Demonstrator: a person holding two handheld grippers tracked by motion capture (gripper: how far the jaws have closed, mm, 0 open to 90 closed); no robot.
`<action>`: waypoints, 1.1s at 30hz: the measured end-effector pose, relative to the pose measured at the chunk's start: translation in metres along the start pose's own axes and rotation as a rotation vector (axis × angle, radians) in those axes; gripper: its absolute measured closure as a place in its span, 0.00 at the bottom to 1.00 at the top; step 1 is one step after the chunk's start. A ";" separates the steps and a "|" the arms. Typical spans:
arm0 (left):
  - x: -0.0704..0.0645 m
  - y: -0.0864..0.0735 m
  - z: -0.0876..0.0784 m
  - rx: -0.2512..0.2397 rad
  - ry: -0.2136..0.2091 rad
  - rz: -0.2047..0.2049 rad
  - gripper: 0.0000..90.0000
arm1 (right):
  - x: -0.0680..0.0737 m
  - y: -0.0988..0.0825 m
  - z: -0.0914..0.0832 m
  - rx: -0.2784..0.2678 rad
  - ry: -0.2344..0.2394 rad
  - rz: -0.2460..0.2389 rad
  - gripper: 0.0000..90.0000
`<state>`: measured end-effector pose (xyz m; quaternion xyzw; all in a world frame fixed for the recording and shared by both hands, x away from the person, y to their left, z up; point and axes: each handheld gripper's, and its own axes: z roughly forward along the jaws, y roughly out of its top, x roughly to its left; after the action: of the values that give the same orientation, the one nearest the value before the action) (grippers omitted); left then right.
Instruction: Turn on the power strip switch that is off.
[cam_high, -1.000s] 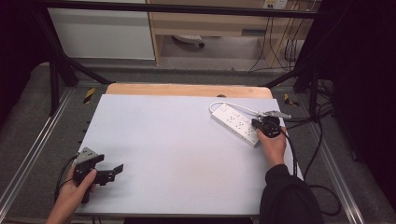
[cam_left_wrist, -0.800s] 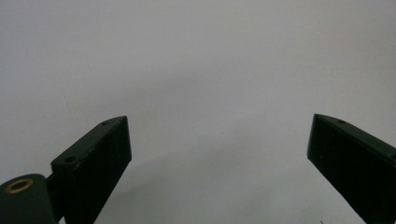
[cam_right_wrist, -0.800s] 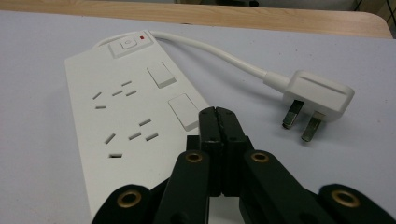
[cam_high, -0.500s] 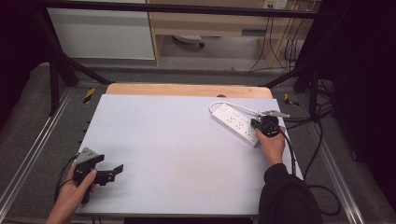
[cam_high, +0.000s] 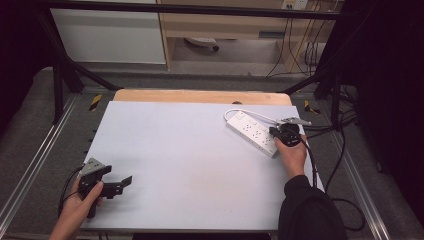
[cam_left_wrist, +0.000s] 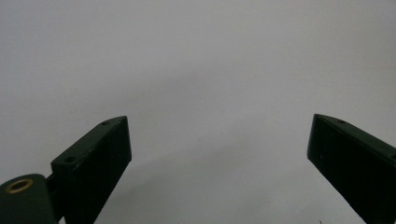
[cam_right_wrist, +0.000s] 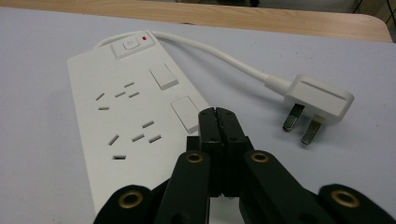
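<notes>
From above, the right gripper (cam_high: 286, 134) is hovering over the near end of the white power strip (cam_high: 250, 131), while the left gripper (cam_high: 107, 182) is sitting well apart at the table's (cam_high: 190, 150) near-left corner. Left gripper view: jaws standing wide apart over bare table. Right gripper view: jaws pressing together, empty, above the strip, its plug (cam_right_wrist: 317, 100) lying just beside

White table (cam_high: 190, 150) with power strip (cam_high: 252, 132) and plug (cam_right_wrist: 320, 98).
</notes>
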<state>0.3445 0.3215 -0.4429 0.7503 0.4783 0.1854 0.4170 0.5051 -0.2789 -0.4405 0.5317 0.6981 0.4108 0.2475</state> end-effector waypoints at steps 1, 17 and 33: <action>0.000 0.000 0.000 0.002 -0.002 -0.001 0.07 | 0.001 0.000 0.000 0.001 0.000 0.005 1.00; 0.000 0.000 -0.001 -0.003 0.003 -0.001 0.07 | 0.003 0.008 -0.012 -0.014 0.007 -0.026 1.00; -0.001 0.000 0.000 -0.003 -0.004 0.003 0.07 | 0.005 0.012 -0.023 -0.023 0.023 -0.037 1.00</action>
<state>0.3439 0.3210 -0.4426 0.7508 0.4761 0.1852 0.4186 0.4924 -0.2796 -0.4176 0.5110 0.7059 0.4202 0.2530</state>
